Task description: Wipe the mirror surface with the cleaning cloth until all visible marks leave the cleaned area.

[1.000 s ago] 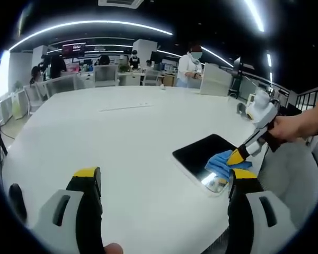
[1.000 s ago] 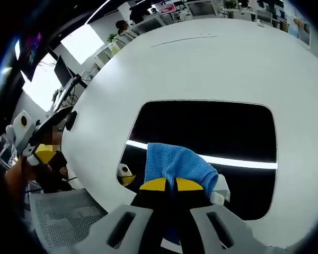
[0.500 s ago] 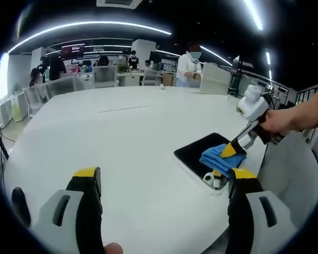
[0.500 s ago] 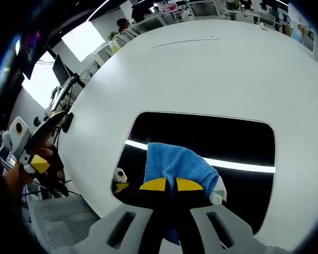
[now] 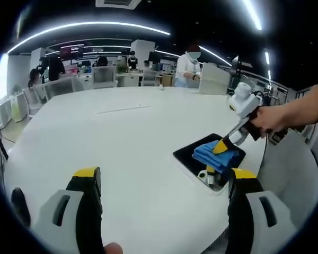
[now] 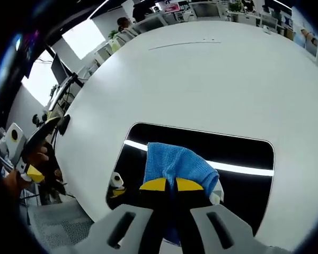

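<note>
The right gripper [image 6: 166,184] has its jaws pressed together on the cloth [image 6: 177,165] — the two yellow tips sit side by side with blue fabric bunched between and ahead of them. The cloth spreads forward from the tips and rests on the mirror [image 6: 238,153], a dark rounded rectangle lying flat on the white table [image 6: 201,79]. Under the right gripper the mirror runs out to both sides and ahead of the jaws, and a bright strip of ceiling light crosses its glass just beyond the cloth. Near the mirror's edge to the left of the jaws a small reflection of the gripper shows in the glass.

In the left gripper view, the left gripper [image 5: 161,182] hangs with its jaws wide apart and nothing between them, above bare table. The mirror [image 5: 188,154] lies ahead of it and to the right, close to the table's near edge, just beyond the right jaw's tip. On it sits the cloth [image 5: 212,154], pinched by the right gripper [image 5: 221,148], which slants down from a hand [image 5: 269,117] coming in from the right.

Far off to the left in the right gripper view, beyond the table's edge, the left gripper [image 6: 29,172] is seen — well apart from the mirror. People [image 5: 190,64] stand at desks across the room behind the table.
</note>
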